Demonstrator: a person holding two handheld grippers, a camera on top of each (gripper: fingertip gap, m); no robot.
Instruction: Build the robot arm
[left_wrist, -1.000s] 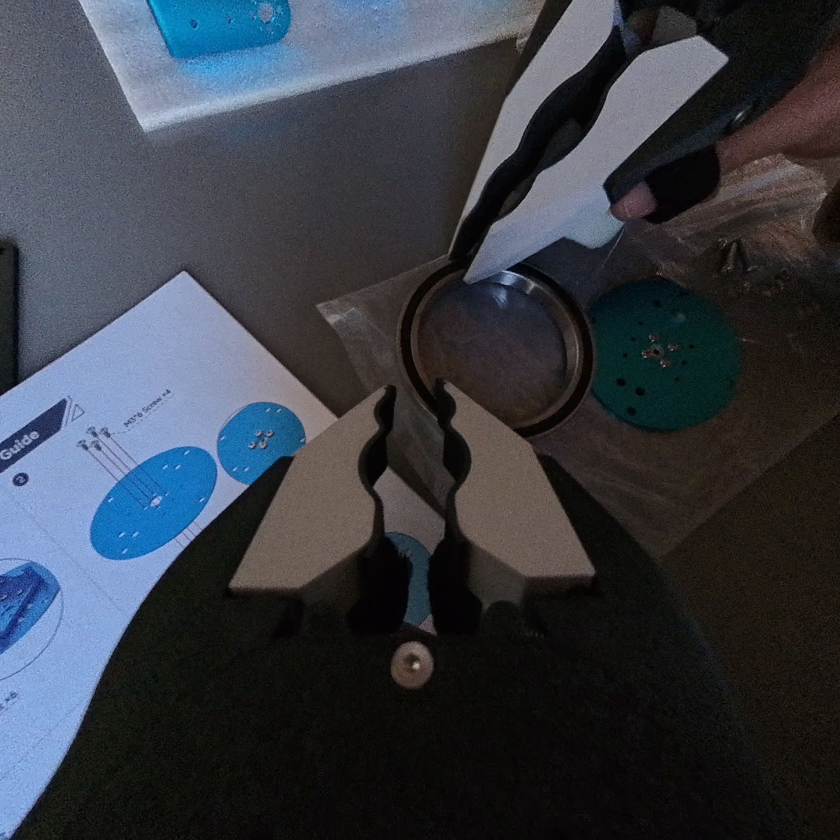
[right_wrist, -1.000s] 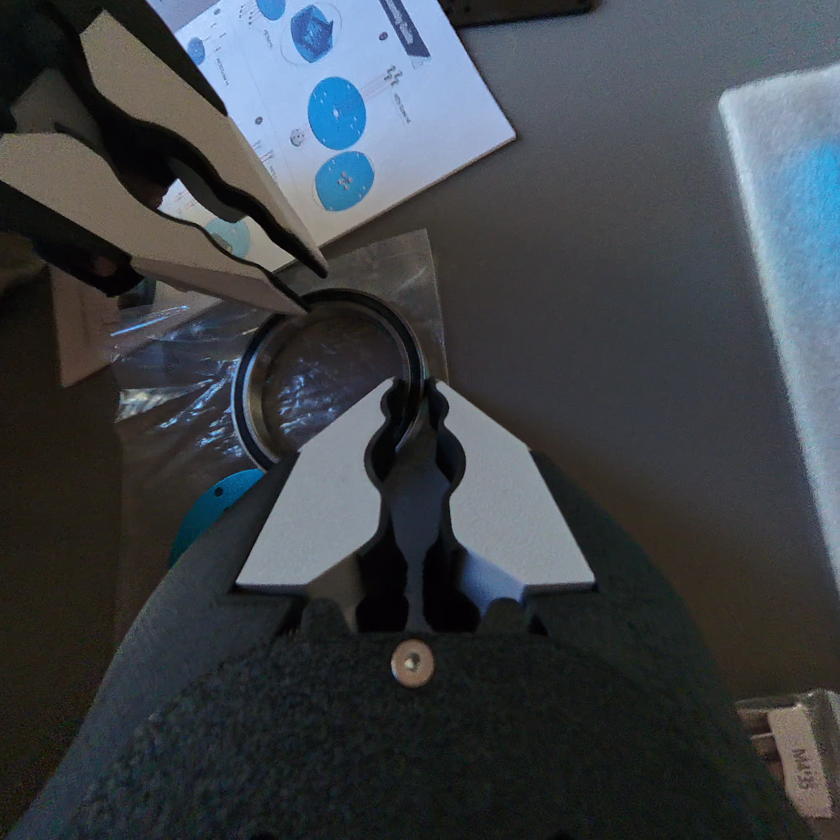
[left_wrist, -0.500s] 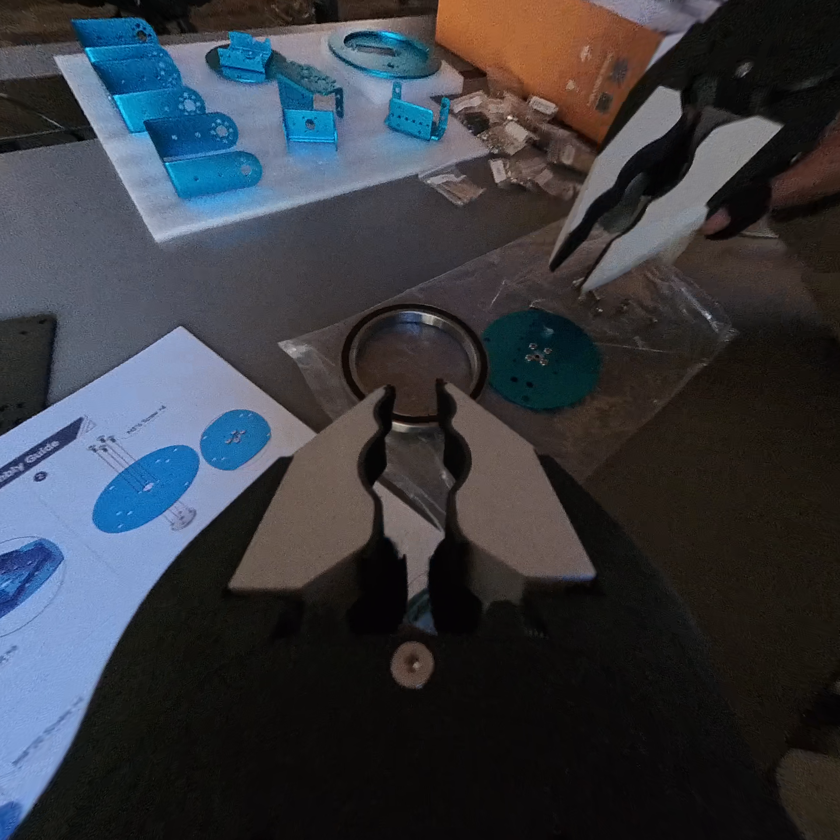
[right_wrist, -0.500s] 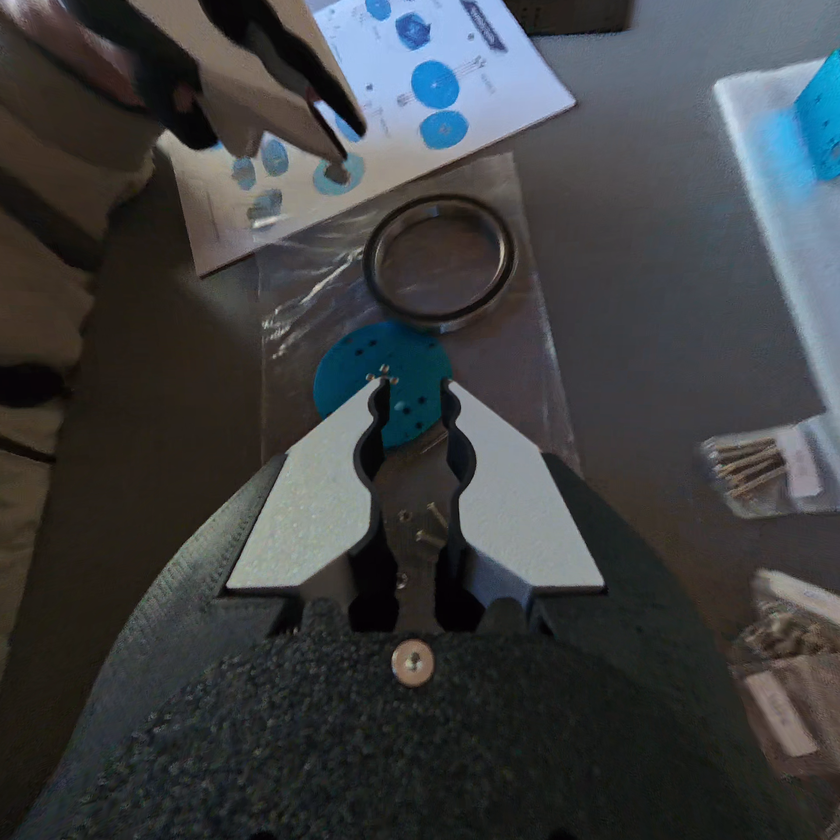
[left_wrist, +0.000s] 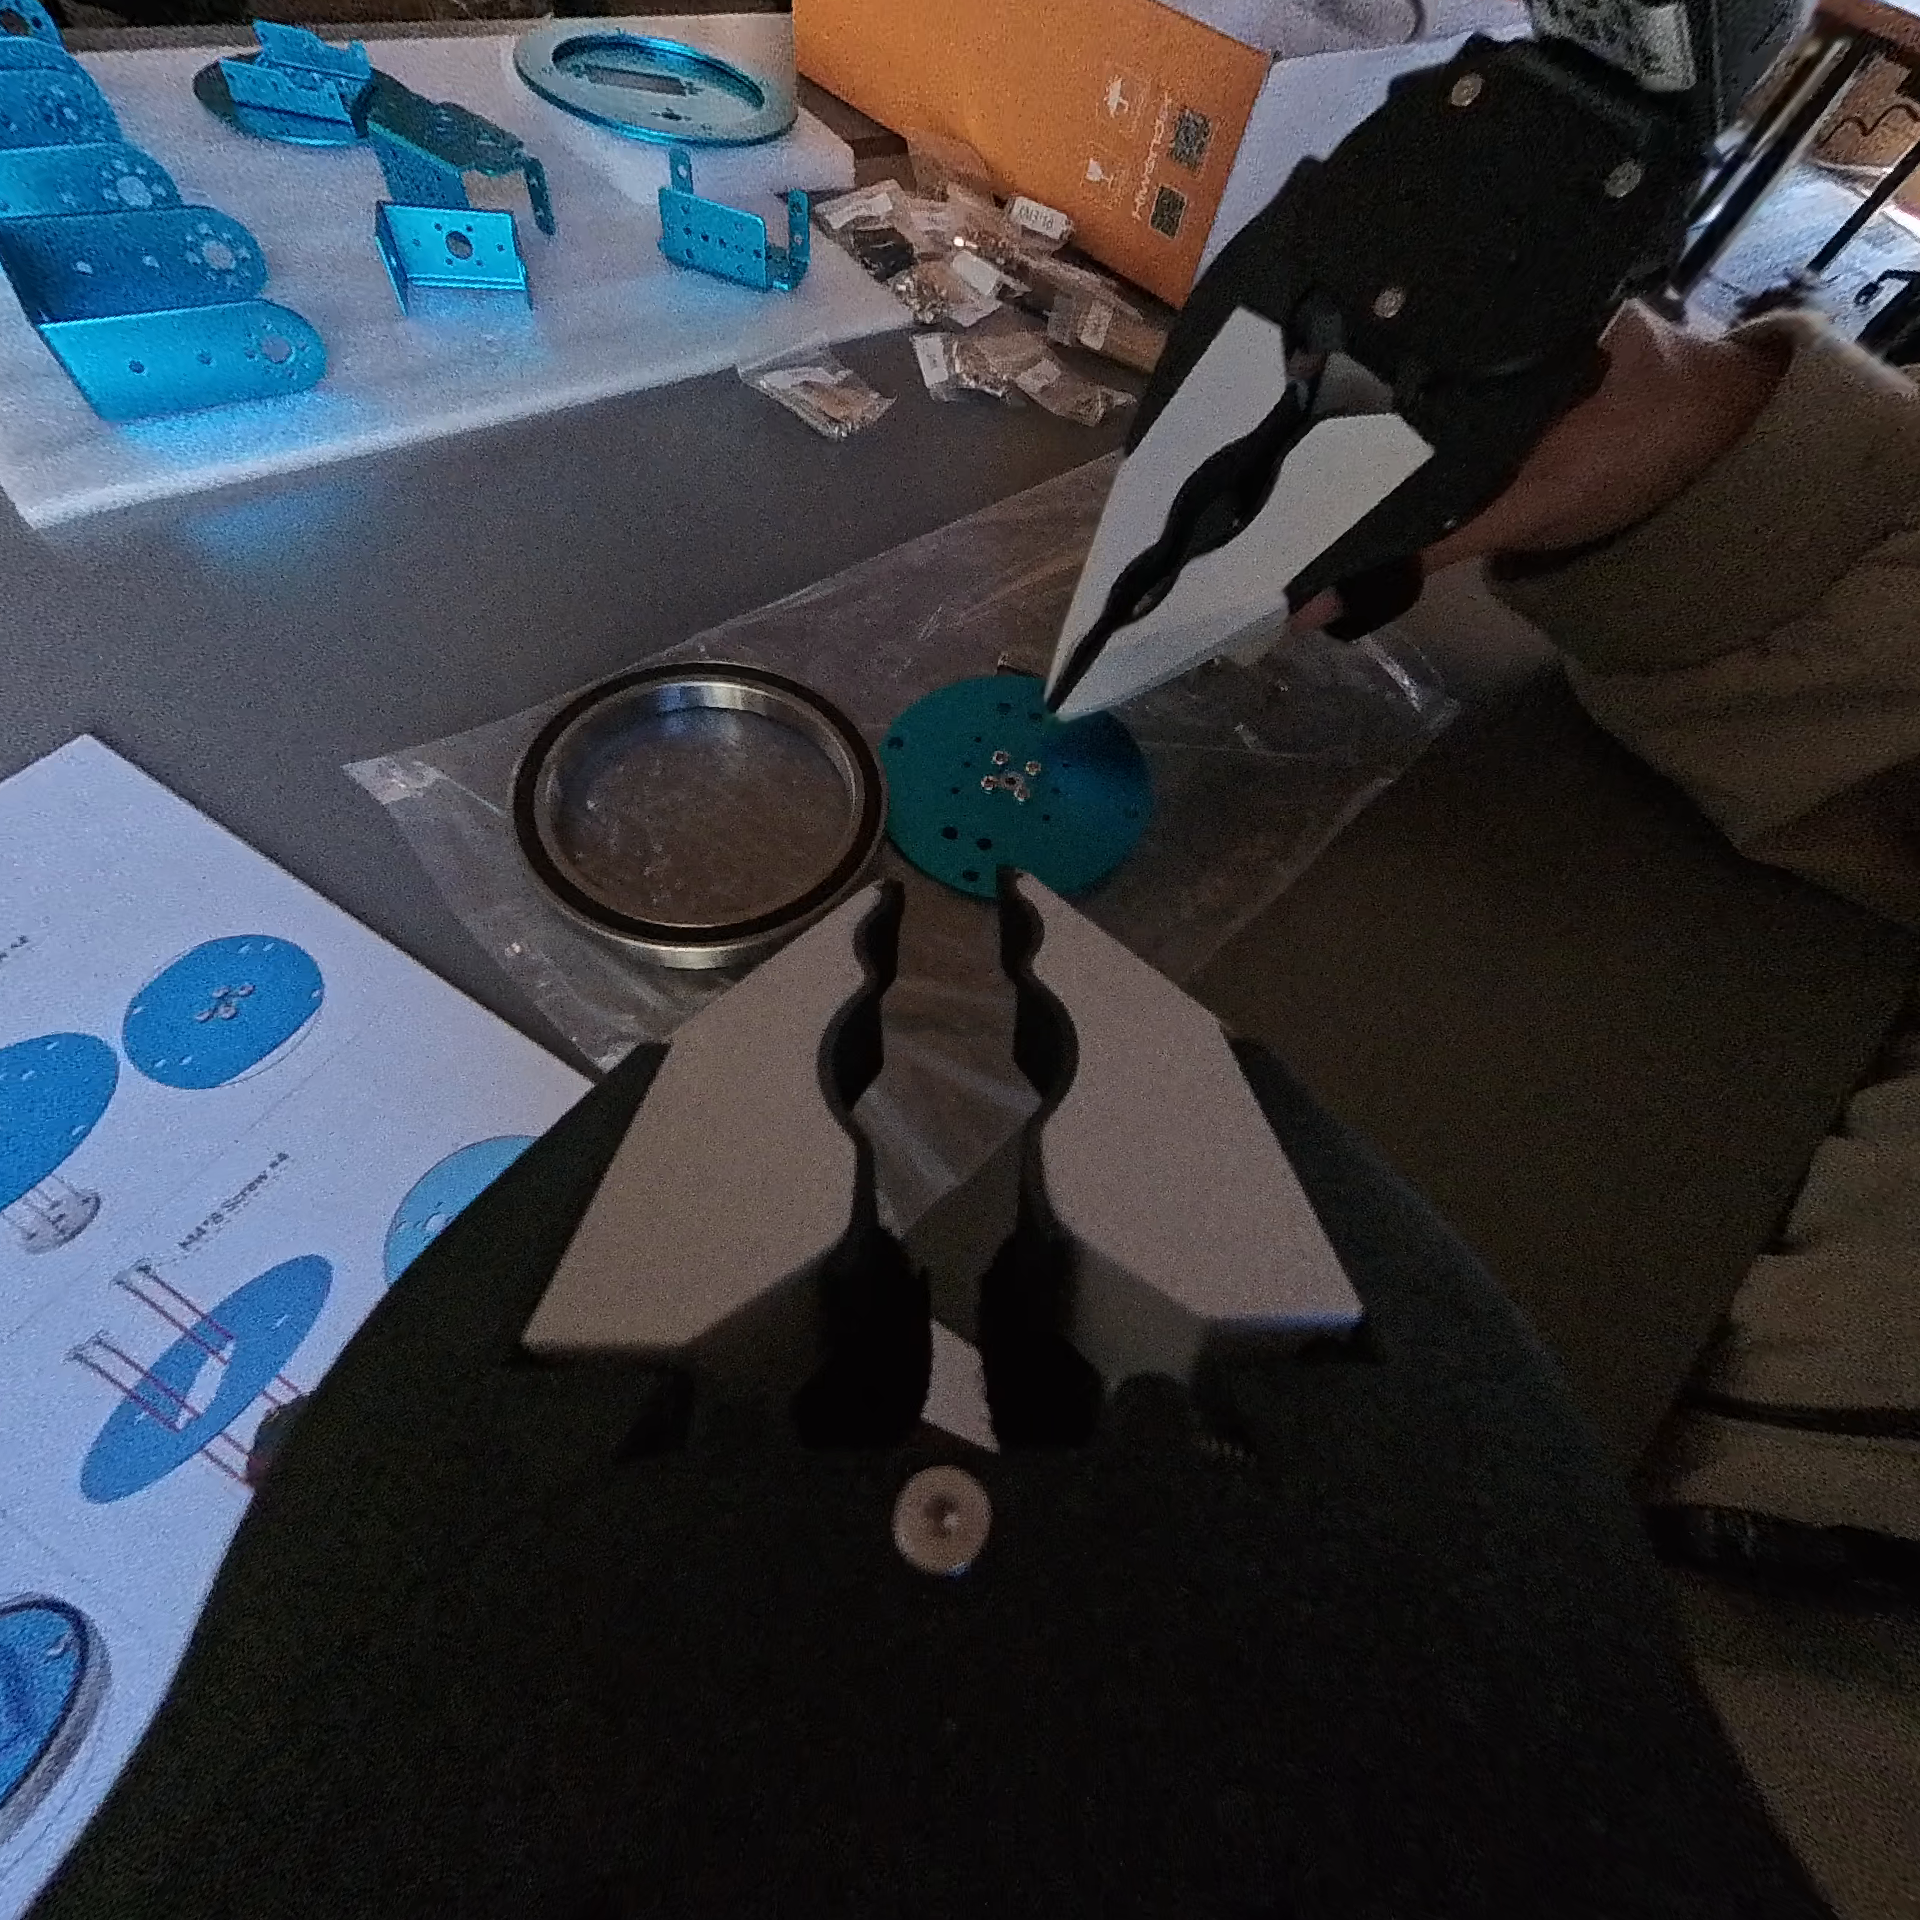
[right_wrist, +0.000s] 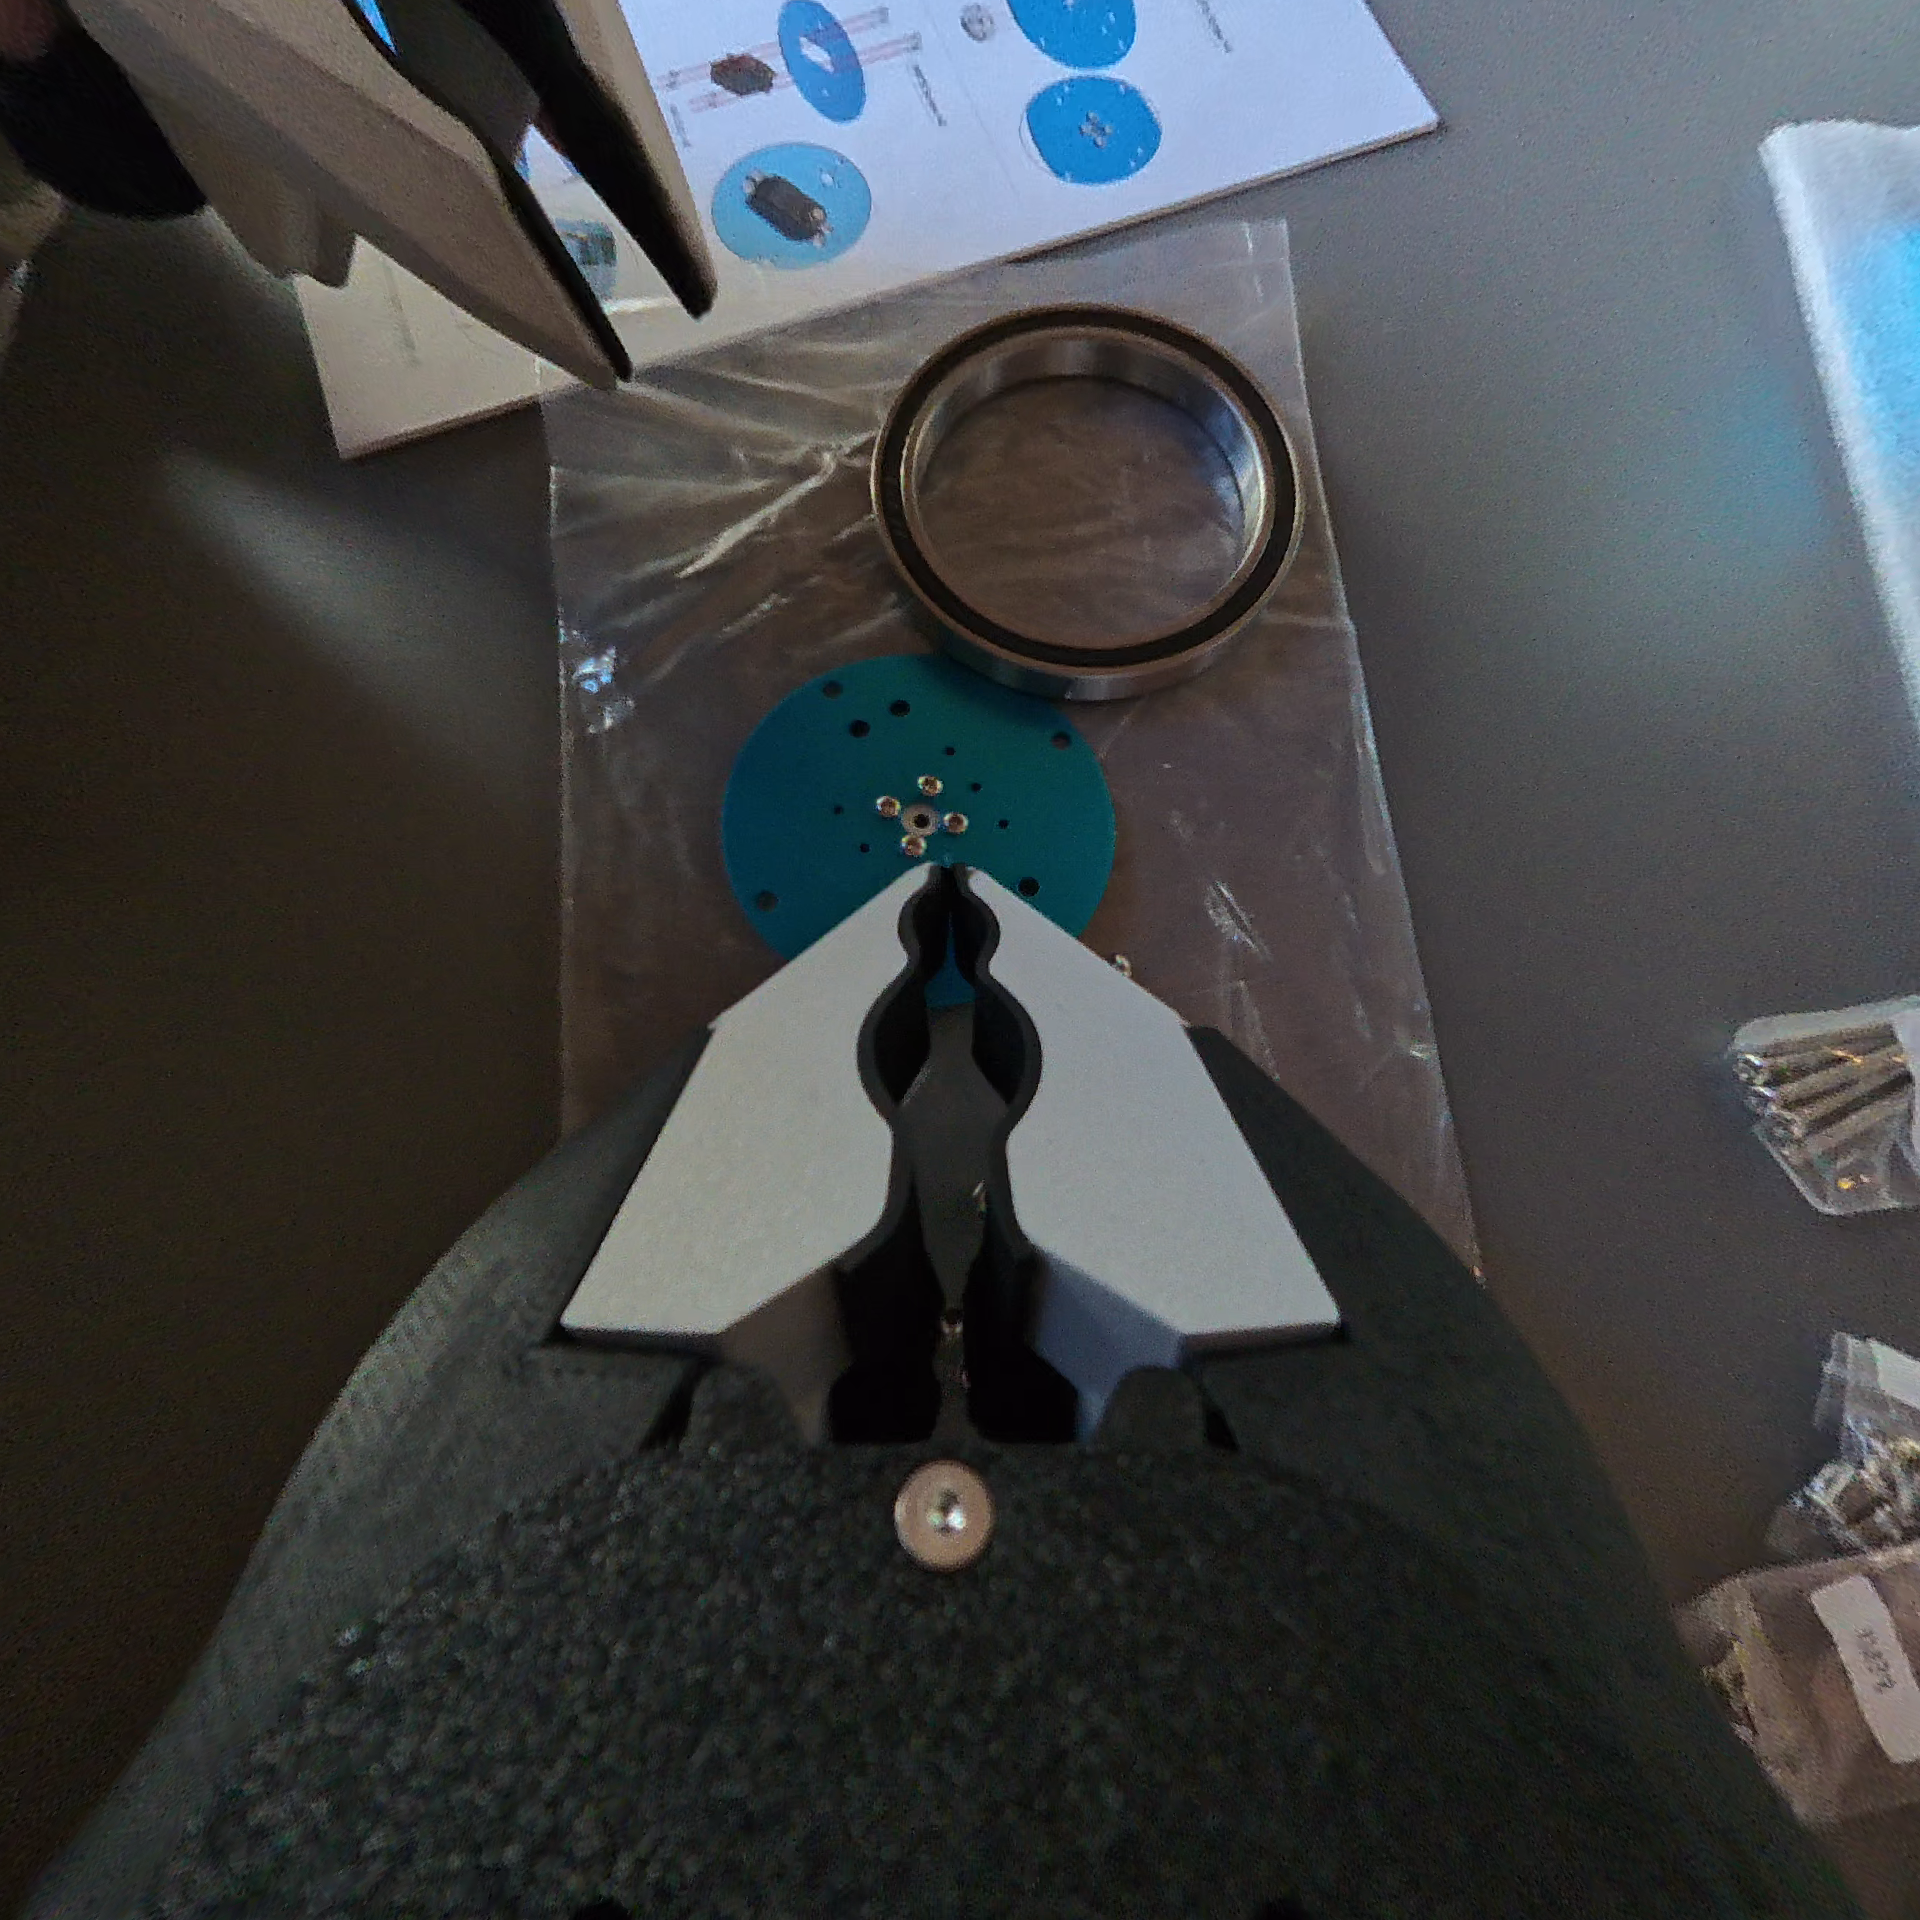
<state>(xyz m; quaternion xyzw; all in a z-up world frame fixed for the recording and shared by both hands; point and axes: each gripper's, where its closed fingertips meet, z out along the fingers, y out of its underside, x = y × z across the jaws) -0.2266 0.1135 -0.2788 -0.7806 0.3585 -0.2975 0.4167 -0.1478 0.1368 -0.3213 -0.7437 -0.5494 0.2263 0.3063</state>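
A teal round plate (left_wrist: 1023, 831) with holes and small screws at its centre lies on a clear plastic bag (left_wrist: 1278, 727), beside a steel bearing ring (left_wrist: 691, 940). My left gripper (left_wrist: 951, 891) is open and empty, hovering just short of the plate and ring. My right gripper (right_wrist: 948, 875) is shut with nothing seen between its tips, which rest at the plate's (right_wrist: 821, 790) near edge. The ring (right_wrist: 1091, 675) lies beyond it. The right gripper also shows in the left wrist view (left_wrist: 1060, 709), the left in the right wrist view (right_wrist: 660, 343).
A printed instruction sheet (left_wrist: 208, 904) lies left of the bag. A white foam pad (left_wrist: 623, 322) with several blue brackets (left_wrist: 457, 249) lies at the back, by an orange box (left_wrist: 1039, 114). Small screw bags (right_wrist: 1829, 1101) lie at the right. A person's sleeve (left_wrist: 1714, 644) is behind the right gripper. Spacing between my two grippers at the tips: around 10 cm.
Both grippers have pulled back from the ring. The right gripper has let go of the ring's rim, moved over the teal plate and shut. The left gripper stays open.
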